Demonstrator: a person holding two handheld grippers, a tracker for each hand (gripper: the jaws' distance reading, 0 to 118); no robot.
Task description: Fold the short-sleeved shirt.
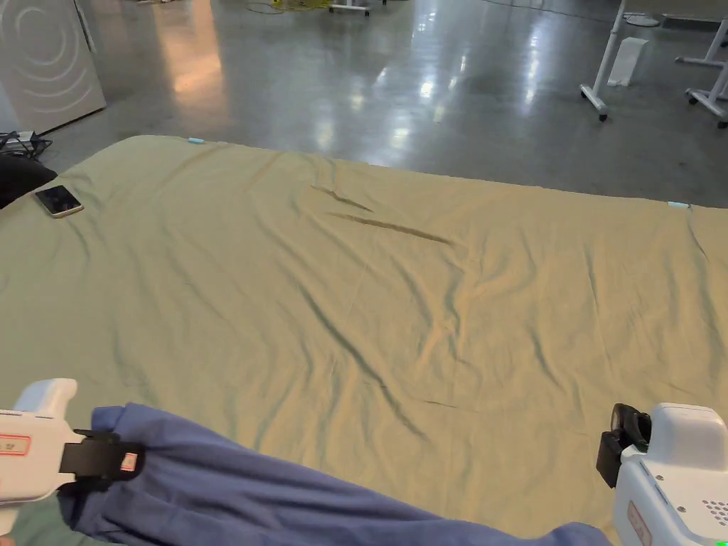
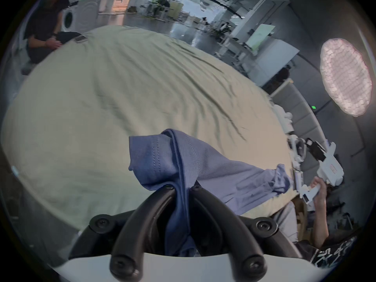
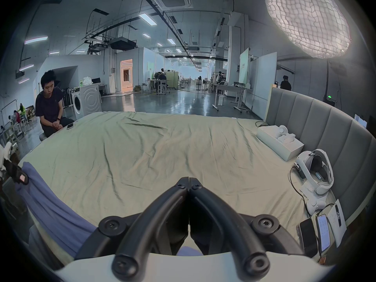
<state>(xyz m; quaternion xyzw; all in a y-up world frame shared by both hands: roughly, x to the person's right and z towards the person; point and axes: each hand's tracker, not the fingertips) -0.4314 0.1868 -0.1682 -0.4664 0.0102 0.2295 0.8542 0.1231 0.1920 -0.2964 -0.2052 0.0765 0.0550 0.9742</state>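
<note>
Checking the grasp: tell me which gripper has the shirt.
The left gripper, shut on the blue shirt; the right gripper is shut with nothing between its jaws.

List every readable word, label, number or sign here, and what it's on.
Nothing is legible.
Red-bordered sticker on the left gripper: blurred.
Red sticker on the right gripper: too small.
White print on the person's dark top: blurred and cut off.
Lit phone screen and paper sheet on the bed: too small.
Green wall sign: too small.
</note>
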